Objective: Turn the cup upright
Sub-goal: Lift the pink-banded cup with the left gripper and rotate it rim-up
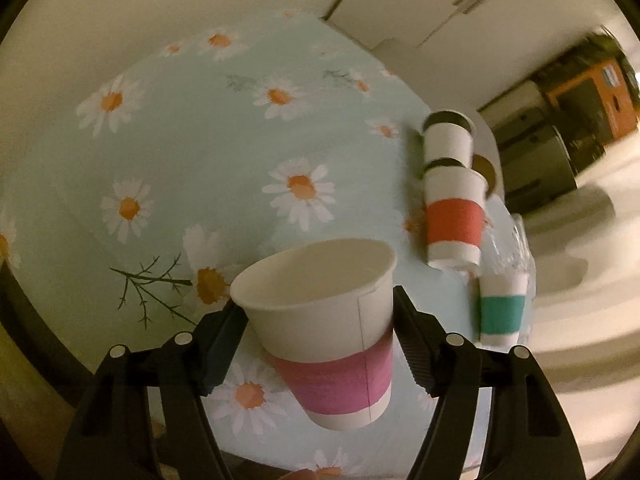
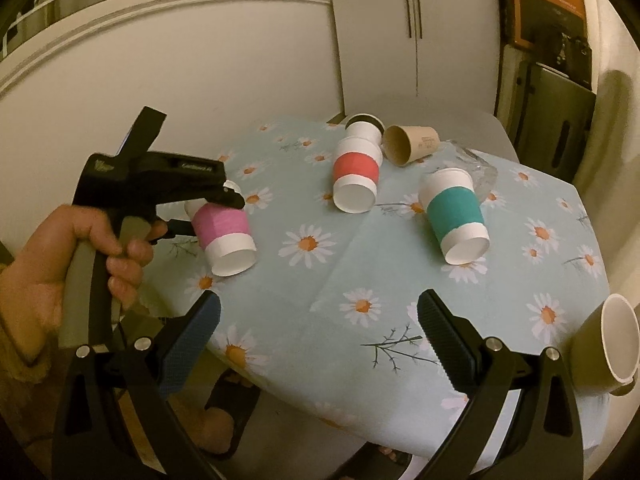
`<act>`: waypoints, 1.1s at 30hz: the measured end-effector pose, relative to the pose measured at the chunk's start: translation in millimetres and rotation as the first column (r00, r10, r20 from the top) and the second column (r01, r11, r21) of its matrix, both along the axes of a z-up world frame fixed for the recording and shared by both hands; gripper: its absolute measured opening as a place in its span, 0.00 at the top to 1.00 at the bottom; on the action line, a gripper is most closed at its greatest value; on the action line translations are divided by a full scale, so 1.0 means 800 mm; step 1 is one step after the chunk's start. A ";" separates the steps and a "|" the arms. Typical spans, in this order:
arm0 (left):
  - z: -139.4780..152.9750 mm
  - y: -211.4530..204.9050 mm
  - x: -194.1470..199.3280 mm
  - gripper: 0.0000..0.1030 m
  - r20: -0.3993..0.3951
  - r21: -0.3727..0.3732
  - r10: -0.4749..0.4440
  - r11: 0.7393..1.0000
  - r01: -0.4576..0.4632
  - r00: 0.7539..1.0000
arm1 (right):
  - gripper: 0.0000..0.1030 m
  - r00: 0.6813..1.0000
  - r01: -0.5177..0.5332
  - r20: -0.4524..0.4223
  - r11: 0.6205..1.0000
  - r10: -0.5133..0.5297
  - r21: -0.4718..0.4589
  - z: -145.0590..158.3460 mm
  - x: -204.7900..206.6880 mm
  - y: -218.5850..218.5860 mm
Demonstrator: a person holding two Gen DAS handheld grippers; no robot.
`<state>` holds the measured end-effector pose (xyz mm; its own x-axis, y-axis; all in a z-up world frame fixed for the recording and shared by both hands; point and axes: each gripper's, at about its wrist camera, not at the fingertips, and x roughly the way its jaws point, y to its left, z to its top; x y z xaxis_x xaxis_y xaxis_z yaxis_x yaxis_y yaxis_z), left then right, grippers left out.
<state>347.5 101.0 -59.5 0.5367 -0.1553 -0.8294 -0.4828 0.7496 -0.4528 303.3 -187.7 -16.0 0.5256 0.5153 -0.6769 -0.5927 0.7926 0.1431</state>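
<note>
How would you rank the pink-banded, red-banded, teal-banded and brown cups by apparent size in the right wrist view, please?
1. teal-banded cup
2. red-banded cup and pink-banded cup: too alike to rank; the left gripper hides part of the pink one.
3. brown cup, which lies farthest back, so distance may shrink it.

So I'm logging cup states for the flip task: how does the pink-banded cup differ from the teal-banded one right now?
The pink-banded cup is clamped between the left gripper fingers and lifted off the tablecloth; the teal-banded cup sits on the cloth with no gripper touching it. The band colours differ, pink against teal. In the right wrist view both show their white bases toward the camera. Both are white paper cups with a coloured band.
</note>
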 end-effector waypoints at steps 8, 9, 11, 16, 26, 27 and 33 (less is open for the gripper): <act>0.031 -0.067 -0.015 0.33 0.123 0.182 -0.154 0.975 0.131 0.980 | 0.05 0.999 0.047 -0.010 0.999 -0.047 0.025 0.002 0.003 -0.024; 0.033 -0.075 -0.019 0.33 0.137 0.204 -0.173 0.968 0.143 0.975 | 0.05 0.999 0.053 -0.011 0.998 -0.053 0.027 0.002 0.003 -0.027; 0.040 -0.098 -0.025 0.33 0.175 0.274 -0.221 0.947 0.168 0.960 | 0.05 0.998 0.064 -0.007 0.997 -0.063 0.032 0.004 0.001 -0.033; 0.048 -0.143 -0.045 0.33 0.251 0.438 -0.332 0.877 0.199 0.909 | 0.05 0.994 0.107 -0.010 0.993 -0.106 0.058 0.007 0.001 -0.054; 0.014 -0.191 -0.074 0.33 0.334 0.643 -0.463 0.749 0.161 0.821 | 0.05 0.985 0.171 -0.024 0.981 -0.170 0.093 0.010 0.005 -0.080; 0.008 -0.195 -0.078 0.33 0.337 0.660 -0.475 0.735 0.157 0.813 | 0.05 0.985 0.172 -0.026 0.981 -0.170 0.093 0.010 0.006 -0.080; -0.010 -0.211 -0.088 0.33 0.344 0.715 -0.506 0.688 0.129 0.791 | 0.05 0.984 0.180 -0.026 0.980 -0.178 0.083 0.009 0.006 -0.079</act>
